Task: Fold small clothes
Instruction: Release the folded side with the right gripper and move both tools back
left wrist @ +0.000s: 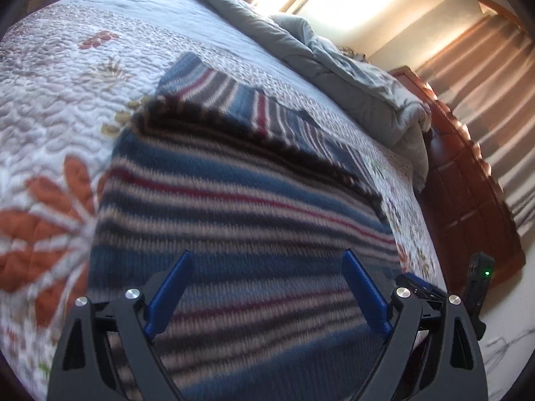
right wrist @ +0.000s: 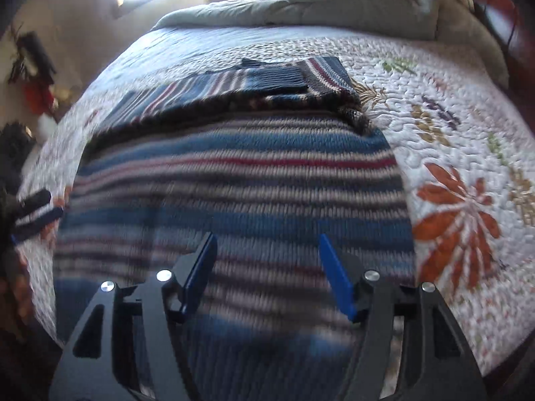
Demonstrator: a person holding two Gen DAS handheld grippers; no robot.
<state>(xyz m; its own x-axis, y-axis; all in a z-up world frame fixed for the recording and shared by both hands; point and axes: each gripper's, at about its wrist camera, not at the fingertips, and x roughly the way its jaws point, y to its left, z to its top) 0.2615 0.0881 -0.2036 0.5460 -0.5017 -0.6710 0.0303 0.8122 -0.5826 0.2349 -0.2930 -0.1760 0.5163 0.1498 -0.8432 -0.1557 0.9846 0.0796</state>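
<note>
While the striped knit sweater lies spread on the floral quilt, sleeves folded across its far end, I hold my left gripper and right gripper spread wide above it, gripping nothing.

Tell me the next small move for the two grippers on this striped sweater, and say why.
Probably lower both and pinch the near hem. The left hand-held gripper and right hand-held gripper hang open over the striped sweater, holding nothing; its sleeves are already folded across the top on the quilt.

Sweater fuzzy striped knit; quilt matt, stitched cloth.
</note>
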